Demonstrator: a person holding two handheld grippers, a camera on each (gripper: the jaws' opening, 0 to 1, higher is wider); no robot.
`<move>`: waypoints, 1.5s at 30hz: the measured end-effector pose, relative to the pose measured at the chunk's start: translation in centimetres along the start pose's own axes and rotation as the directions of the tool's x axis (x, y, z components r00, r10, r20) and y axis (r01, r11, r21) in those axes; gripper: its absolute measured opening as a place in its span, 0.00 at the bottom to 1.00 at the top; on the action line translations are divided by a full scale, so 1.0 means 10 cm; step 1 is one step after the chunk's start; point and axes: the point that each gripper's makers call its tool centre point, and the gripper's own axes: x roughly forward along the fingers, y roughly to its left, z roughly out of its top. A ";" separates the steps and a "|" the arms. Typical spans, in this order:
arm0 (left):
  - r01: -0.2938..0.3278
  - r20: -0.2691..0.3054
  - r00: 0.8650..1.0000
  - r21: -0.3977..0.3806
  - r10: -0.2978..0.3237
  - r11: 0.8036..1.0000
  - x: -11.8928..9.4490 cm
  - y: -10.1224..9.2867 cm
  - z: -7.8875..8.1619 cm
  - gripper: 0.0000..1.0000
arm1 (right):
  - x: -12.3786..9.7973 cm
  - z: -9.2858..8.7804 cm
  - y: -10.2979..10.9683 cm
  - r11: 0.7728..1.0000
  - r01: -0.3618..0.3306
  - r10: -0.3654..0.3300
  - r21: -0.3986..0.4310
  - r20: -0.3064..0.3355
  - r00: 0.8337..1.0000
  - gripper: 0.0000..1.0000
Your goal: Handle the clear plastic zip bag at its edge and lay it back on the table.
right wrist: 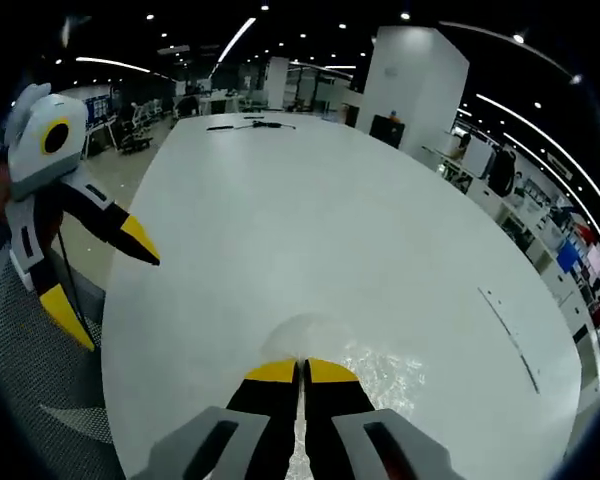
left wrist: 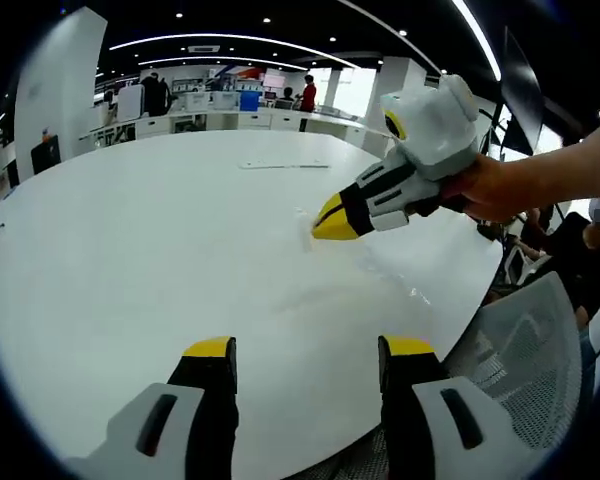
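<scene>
Clear plastic zip bag: 1 item, transparent, glossy, faintly wrinkled. Lies mostly flat on the white bench. Near edge sits pinched between the right gripper's closed jaws; the rest spreads ahead of them, mainly to their right.

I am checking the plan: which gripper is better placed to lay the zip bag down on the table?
The right gripper: its jaws are shut on the edge of the clear zip bag at the white table. The left gripper is open, holding nothing.
</scene>
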 end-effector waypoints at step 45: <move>-0.064 0.030 0.998 0.317 0.058 0.946 0.39 0.19 0.26 0.42 | -0.41 -0.08 1.03 0.929 -0.322 0.320 -0.182 -0.042 0.947 0.00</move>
